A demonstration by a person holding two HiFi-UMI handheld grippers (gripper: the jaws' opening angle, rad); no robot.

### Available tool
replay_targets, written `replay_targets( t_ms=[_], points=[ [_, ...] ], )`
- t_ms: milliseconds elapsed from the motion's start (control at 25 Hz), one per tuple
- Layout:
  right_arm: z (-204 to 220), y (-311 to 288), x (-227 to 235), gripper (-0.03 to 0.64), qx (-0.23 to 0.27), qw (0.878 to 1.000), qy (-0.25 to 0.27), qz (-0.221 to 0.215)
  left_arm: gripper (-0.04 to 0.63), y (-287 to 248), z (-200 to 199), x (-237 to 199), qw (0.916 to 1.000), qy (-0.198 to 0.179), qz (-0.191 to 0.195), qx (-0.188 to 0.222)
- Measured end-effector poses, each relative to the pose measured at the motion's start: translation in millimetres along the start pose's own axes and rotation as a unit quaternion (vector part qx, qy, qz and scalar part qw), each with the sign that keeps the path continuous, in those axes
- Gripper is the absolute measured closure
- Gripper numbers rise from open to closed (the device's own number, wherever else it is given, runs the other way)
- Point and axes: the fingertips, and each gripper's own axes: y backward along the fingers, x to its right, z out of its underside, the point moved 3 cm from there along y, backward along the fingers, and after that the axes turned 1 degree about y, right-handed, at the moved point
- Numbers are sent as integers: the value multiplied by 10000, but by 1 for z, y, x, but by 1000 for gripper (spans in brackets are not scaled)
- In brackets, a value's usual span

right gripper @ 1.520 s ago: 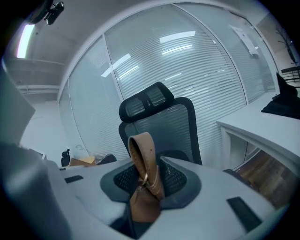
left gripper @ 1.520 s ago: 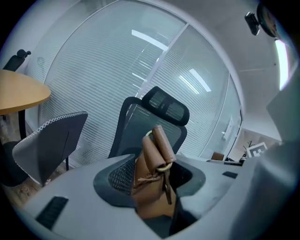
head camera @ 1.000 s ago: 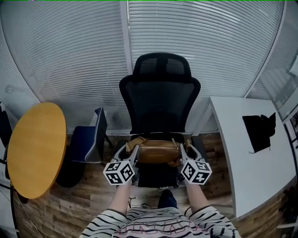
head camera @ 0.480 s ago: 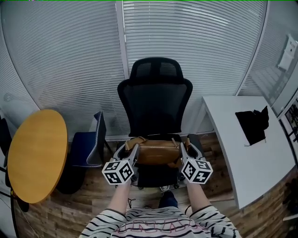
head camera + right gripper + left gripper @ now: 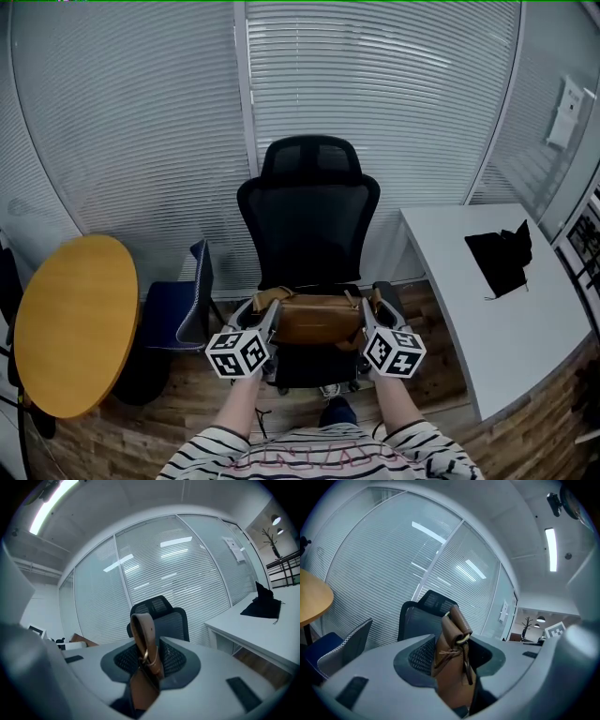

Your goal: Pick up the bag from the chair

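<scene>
A brown leather bag [image 5: 317, 319] hangs between my two grippers, in front of the black mesh office chair [image 5: 309, 216] and above its seat. My left gripper [image 5: 268, 314] is shut on the bag's left end, where a folded strap tab with a brass ring [image 5: 457, 637] stands up between the jaws. My right gripper [image 5: 366, 312] is shut on the bag's right end, with a looped brown strap [image 5: 145, 644] pinched between its jaws. The chair back [image 5: 159, 616] rises just beyond the bag in both gripper views.
A round yellow table [image 5: 75, 319] stands at the left, with a blue chair [image 5: 183, 300] beside it. A white desk [image 5: 497, 300] with a black cloth [image 5: 502, 258] is at the right. Blinds cover the glass wall behind. Wooden floor lies below.
The bag and both grippers sit slightly higher and further from the chair seat than a second ago; the head view has shifted, showing more wall and the desk closer in.
</scene>
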Motion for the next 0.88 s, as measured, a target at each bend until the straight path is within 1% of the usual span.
replay_targets(
  t_ms=[880],
  points=[
    [2,10,-15,499,-25,9999,16,-120,393,23,-3,-1,9999,-38,-135,92]
  ],
)
